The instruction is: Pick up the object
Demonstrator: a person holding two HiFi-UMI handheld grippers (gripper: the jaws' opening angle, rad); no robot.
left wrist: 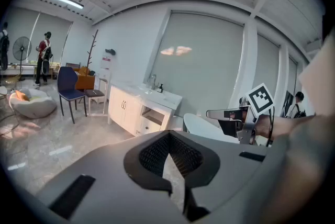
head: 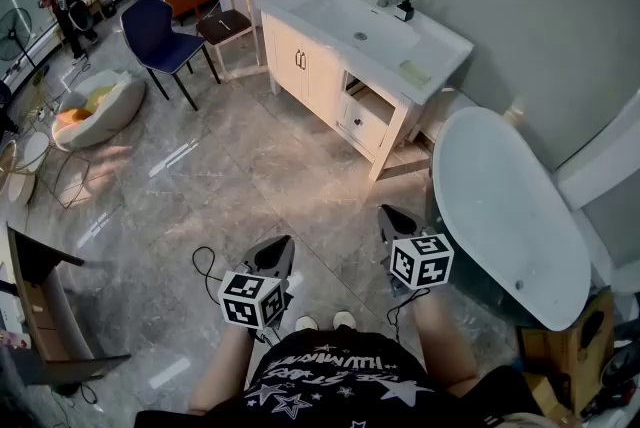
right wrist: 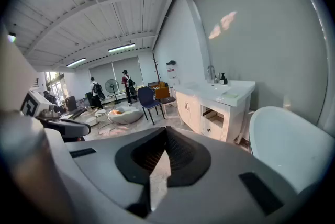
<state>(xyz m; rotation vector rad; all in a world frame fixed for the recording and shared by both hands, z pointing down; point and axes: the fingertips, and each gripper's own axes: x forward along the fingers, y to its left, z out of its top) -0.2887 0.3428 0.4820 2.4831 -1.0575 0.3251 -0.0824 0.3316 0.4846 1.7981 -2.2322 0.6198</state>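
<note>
Both grippers are held low in front of the person, above the grey tiled floor point(head: 240, 176), pointing toward a white vanity point(head: 300, 66). My left gripper point(head: 283, 242) is shut with nothing between its jaws, which also meet in the left gripper view point(left wrist: 168, 135). My right gripper point(head: 385, 214) is shut and empty too, its jaws closed to a point in the right gripper view point(right wrist: 166, 130). On the vanity top lie a pale green pad point(head: 413, 71) and a black bottle point(head: 404, 8) beside the tap. Nothing is within reach of either gripper.
A white bathtub point(head: 500, 206) stands close on the right. Left of the vanity are a wooden chair point(head: 228, 24) and a blue chair point(head: 155, 36), then a white beanbag point(head: 95, 106). A person point(head: 60, 1) stands far back left. A dark cabinet point(head: 45, 316) sits at the near left.
</note>
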